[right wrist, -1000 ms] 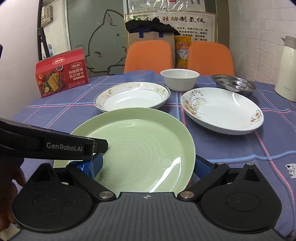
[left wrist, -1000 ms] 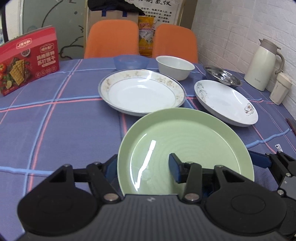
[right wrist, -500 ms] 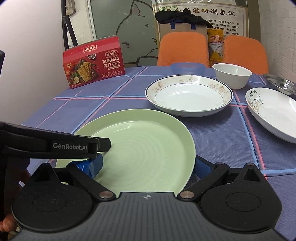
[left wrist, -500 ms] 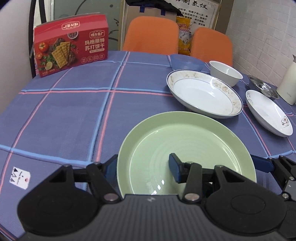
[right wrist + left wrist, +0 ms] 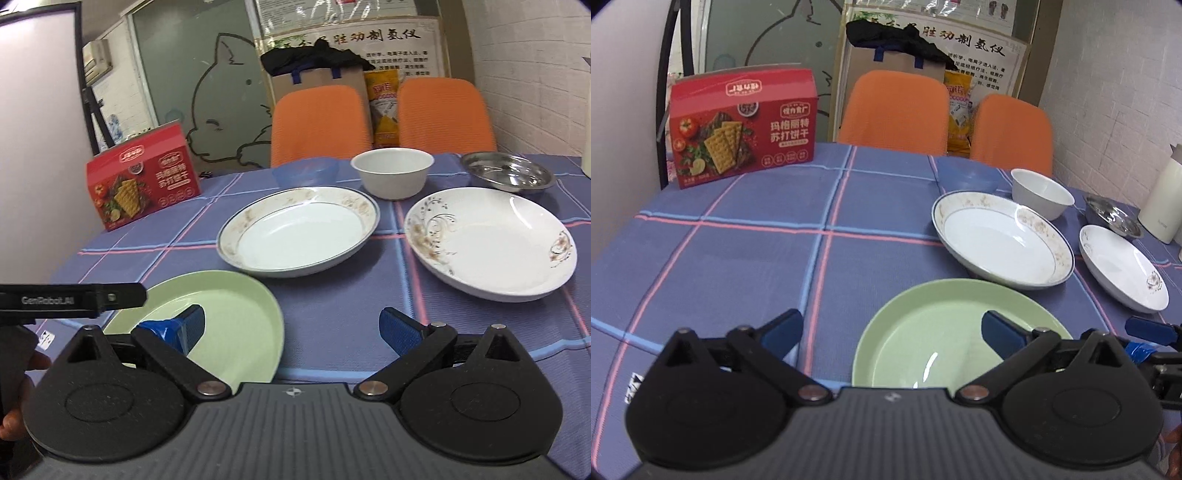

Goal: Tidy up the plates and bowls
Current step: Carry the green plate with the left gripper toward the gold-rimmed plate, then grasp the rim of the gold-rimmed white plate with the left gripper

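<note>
A pale green plate (image 5: pixel 934 332) lies flat on the blue checked tablecloth near the front edge. My left gripper (image 5: pixel 890 326) stands open over the plate's left rim, one finger above the plate and the other over bare cloth. My right gripper (image 5: pixel 295 326) is open too, its left finger above the green plate (image 5: pixel 229 306) on that plate's right side. Farther back lie a gold-rimmed white plate (image 5: pixel 299 232) and a floral white plate (image 5: pixel 487 240). Behind them are a white bowl (image 5: pixel 391 170), a blue bowl (image 5: pixel 304 171) and a steel dish (image 5: pixel 506 173).
A red cracker box (image 5: pixel 742 125) stands at the back left of the table. A cream thermos (image 5: pixel 1163 199) stands at the far right. Two orange chairs (image 5: pixel 894 110) are behind the table. A person's hand (image 5: pixel 14 406) holds the left gripper.
My left gripper has opened and let go of the green plate, which now rests on the table. Both views have swung, with the plate now lower and off to one side.
</note>
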`<state>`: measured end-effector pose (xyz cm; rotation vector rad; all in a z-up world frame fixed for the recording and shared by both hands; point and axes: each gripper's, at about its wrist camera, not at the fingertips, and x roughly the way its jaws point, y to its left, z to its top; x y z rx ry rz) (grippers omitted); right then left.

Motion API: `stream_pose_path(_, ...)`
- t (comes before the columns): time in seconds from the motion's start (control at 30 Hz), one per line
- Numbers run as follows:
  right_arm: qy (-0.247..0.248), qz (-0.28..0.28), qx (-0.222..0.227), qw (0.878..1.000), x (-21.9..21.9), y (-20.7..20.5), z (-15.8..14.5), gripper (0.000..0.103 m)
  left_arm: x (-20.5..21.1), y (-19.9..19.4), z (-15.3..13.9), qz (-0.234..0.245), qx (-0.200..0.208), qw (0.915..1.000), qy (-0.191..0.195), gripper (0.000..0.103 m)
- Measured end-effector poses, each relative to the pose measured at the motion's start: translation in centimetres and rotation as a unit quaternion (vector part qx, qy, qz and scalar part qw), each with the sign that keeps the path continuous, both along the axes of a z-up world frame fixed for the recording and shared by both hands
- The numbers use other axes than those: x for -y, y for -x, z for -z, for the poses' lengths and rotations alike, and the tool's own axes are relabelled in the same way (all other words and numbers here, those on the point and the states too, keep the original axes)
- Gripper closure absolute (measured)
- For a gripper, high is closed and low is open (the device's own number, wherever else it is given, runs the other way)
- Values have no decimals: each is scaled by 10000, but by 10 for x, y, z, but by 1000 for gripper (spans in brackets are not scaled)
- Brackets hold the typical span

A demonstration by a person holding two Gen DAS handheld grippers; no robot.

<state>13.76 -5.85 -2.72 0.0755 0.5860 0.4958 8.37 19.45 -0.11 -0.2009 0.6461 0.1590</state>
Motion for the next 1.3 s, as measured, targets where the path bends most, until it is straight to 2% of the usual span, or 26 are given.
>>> stream_pose_path(0.1,-147,76,-112,9998,5,-14,1,14,-1,-8,-5,-12,34,10000,-32,1)
stream_pose_path(0.23,-237,-96,-248,9994,-5,-40,-3,14,1,-30,-9,53,-15,9999,-94,1)
stream_pose_path(0.37,-12,-256,-38,9997,-19,-68,-11,14,1,-62,-16,188,-19,9997,-155,1)
stream_pose_path(0.5,219,-270,77,9994,-26,-104,-13,14,-7,-106,-17,374,-170,9991,96,1)
stream_pose_path(0.6,439,-330,-23,9985,-33,-132,-6,14,-13,-136,-9,391,-397,9980,286,1)
stream_pose_path(0.73,621,-460,-326,9965,-42,-156,8,14,-20,-159,2,338,-604,9970,339,1)
stream_pose_path(0.83,648,-625,-549,9944,-50,-163,18,13,-23,-162,6,299,-620,9971,311,1)
stream_pose_path(0.97,713,-440,-497,9952,-62,-160,19,12,-28,-164,9,309,-653,9970,269,1)
stream_pose_path(1.1,582,-715,-525,9944,-66,-161,16,14,-27,-167,11,315,-679,9970,218,1)
stream_pose_path(1.3,921,-722,-347,9925,-65,-143,20,14,-23,-171,19,466,-771,9953,359,1)
